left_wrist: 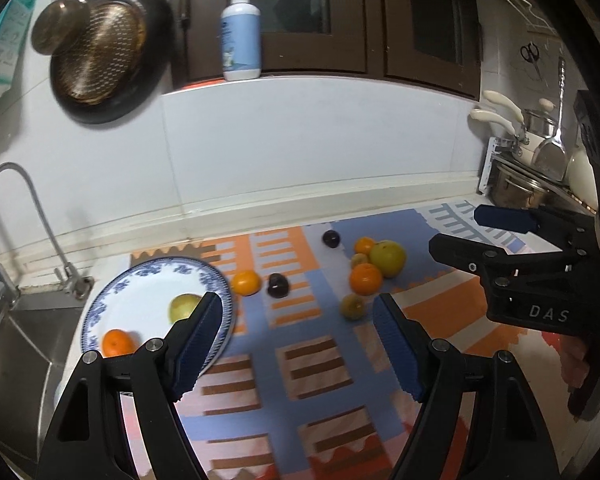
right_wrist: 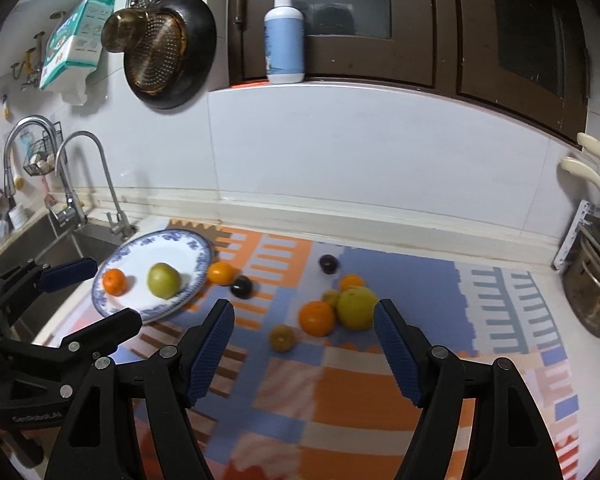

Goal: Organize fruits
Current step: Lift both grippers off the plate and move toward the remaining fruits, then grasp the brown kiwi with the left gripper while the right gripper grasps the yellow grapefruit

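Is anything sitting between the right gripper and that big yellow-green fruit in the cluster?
Nothing visible blocks it. The right gripper is open, with bare mat up to the yellow-green fruit. An orange touches its left side, which may crowd the grasp.

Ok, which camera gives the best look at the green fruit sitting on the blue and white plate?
The right wrist view: the round green fruit shows whole on the blue-rimmed white plate. In the left wrist view, the left gripper's finger hides part of it.
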`<control>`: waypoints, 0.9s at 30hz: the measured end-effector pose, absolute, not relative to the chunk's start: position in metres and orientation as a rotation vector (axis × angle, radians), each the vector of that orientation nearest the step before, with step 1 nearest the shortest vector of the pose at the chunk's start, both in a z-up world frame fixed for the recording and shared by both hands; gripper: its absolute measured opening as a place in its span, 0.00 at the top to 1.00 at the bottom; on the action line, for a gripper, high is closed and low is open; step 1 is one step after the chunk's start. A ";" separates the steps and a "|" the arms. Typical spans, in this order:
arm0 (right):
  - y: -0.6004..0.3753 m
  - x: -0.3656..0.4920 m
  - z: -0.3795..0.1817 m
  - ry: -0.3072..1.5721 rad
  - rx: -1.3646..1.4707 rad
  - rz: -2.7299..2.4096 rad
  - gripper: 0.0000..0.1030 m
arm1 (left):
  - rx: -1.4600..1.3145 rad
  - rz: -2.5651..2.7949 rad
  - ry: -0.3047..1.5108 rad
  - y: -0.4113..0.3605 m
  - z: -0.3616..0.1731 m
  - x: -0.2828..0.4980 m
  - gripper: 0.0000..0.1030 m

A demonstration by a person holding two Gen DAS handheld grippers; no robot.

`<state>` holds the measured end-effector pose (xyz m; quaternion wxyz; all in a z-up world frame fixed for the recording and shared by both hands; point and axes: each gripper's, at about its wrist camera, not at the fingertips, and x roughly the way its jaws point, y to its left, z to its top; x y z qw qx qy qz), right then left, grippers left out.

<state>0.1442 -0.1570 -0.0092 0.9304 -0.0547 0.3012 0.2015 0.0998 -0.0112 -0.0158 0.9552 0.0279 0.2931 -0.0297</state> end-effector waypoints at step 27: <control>-0.192 0.232 -0.103 0.768 -0.280 0.642 0.30 | 0.088 -0.039 0.752 -0.072 -0.089 0.170 0.37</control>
